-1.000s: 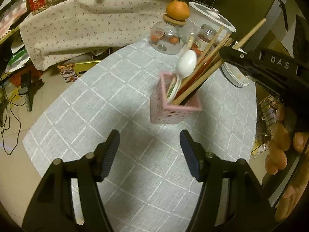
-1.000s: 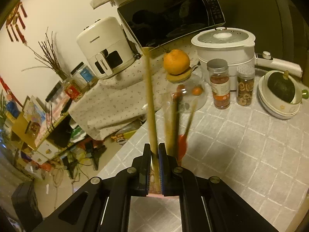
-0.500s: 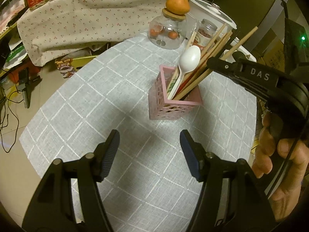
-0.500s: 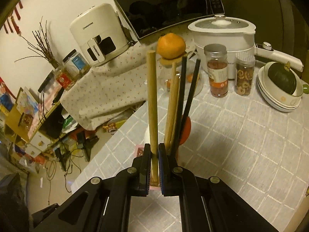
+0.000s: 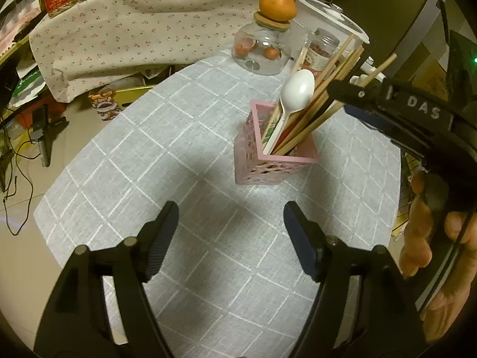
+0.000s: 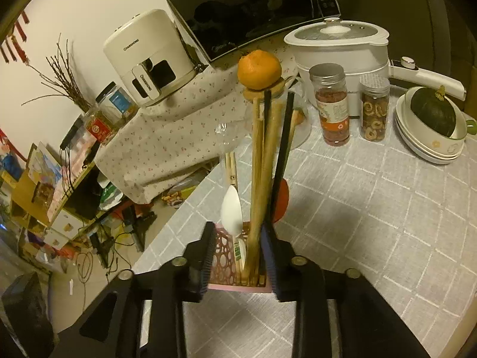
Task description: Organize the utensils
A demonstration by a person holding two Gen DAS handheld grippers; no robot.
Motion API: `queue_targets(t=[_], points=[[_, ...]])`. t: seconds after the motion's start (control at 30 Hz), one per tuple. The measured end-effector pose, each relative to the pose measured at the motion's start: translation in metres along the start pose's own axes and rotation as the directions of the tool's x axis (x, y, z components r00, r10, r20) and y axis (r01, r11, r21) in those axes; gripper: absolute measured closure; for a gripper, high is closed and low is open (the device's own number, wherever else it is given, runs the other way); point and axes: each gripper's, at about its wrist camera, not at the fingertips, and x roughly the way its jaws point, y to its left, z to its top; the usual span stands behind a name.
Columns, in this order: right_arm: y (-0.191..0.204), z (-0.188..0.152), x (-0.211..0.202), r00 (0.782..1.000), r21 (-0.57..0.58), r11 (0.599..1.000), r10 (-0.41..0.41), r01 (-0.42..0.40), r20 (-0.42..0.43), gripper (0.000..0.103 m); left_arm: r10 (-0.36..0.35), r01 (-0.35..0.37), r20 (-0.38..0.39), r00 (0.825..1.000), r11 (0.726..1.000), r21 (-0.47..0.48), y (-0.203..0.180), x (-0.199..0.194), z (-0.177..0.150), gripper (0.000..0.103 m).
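Right tool (image 6: 238,256) jaws just opening, wooden chopstick (image 6: 257,185) loose between them, standing steeply in pink holder (image 5: 274,164); left tool (image 5: 231,235) open, empty.

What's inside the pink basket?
The pink basket holds a white spoon, wooden chopsticks, dark chopsticks and something red. Their lower ends and the basket's bottom are hidden.

Pink holder (image 5: 269,161) with round cutouts, white spoon (image 5: 295,92) and tan wooden chopsticks (image 6: 258,161) in it. Tablecloth (image 5: 179,155) is grey with a white grid, and the orange (image 6: 259,70) pops.
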Motion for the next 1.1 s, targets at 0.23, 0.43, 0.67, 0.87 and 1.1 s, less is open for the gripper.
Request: queue_targets(t=[0.23, 0.43, 0.67, 0.87, 1.1], points=[[-0.008, 0.003, -0.009, 1.0, 0.02, 1.0, -0.009, 0.009, 0.012, 0.056, 0.005, -0.005, -0.008, 1.0, 1.0, 0.003, -0.001, 0.001, 0.0, 0.029], [-0.014, 0.004, -0.015, 1.0, 0.036, 0.999, -0.019, 0.018, 0.018, 0.052, 0.01, -0.01, -0.006, 1.0, 1.0, 0.003, -0.001, 0.0, 0.0, 0.029], [-0.023, 0.003, -0.041, 0.998, 0.037, 0.998, -0.055, 0.054, 0.029, 0.044, 0.029, -0.03, 0.024, 0.999, 0.999, 0.014, -0.006, -0.01, 0.0, 0.021], [-0.037, -0.011, -0.09, 0.991, 0.032, 0.991, -0.13, 0.128, 0.04, 0.033, 0.055, -0.057, 0.078, 0.995, 0.998, 0.024, -0.017, -0.039, -0.007, 0.009], [-0.036, -0.043, -0.156, 0.968, -0.058, 0.967, -0.244, 0.247, 0.061, 0.016, 0.153, -0.167, 0.181, 0.972, 0.984, 0.061, -0.036, -0.082, -0.029, 0.003]])
